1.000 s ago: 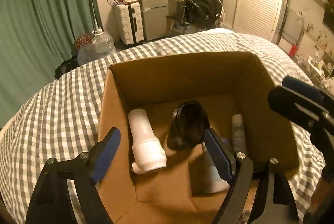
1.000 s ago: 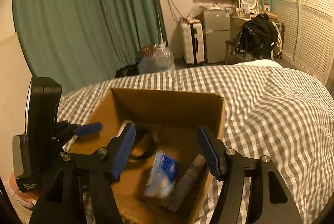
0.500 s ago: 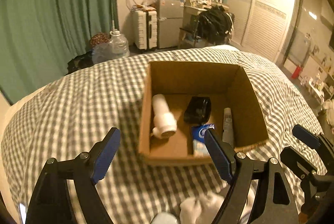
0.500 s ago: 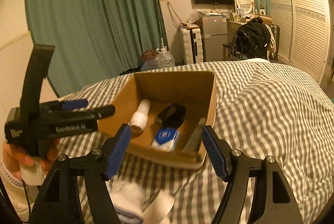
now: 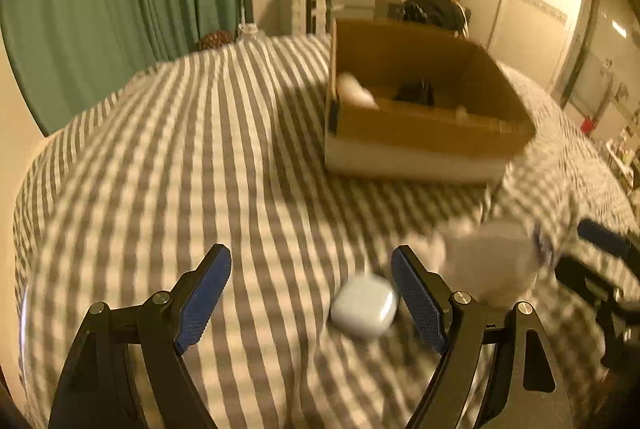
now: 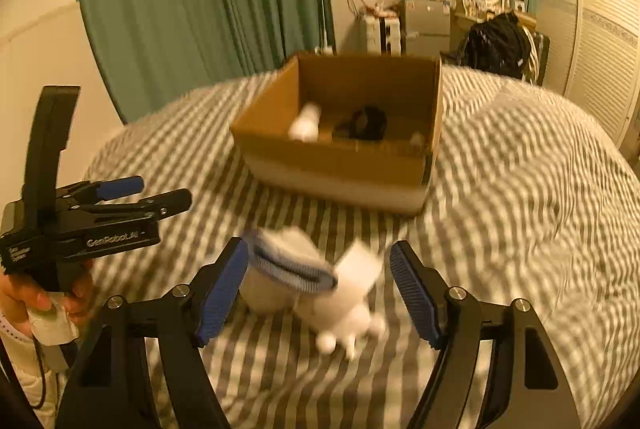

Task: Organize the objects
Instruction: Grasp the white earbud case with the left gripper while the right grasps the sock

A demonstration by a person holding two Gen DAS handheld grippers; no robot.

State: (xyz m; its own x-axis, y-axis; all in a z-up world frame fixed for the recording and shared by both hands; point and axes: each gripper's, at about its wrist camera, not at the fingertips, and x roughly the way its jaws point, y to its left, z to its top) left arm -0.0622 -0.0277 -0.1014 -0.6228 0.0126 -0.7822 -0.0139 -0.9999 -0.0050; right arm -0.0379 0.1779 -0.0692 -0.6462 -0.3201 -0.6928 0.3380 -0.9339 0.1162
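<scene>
Both hand-held grippers pulled back from box, now low over bed, jaws spread, holding nothing. Left hand-held gripper: small white earbud-type case between fingers, just beside right pad, untouched. Right hand-held gripper: folded socks and white charger between fingers. Farther: cardboard box on checked bed, already holding white bottle and black item. Drop-off looks done; you're lined up for next picks.

Dim warm amber indoor light, heavy motion blur across both views, fisheye bending and dark vignetted corners
</scene>
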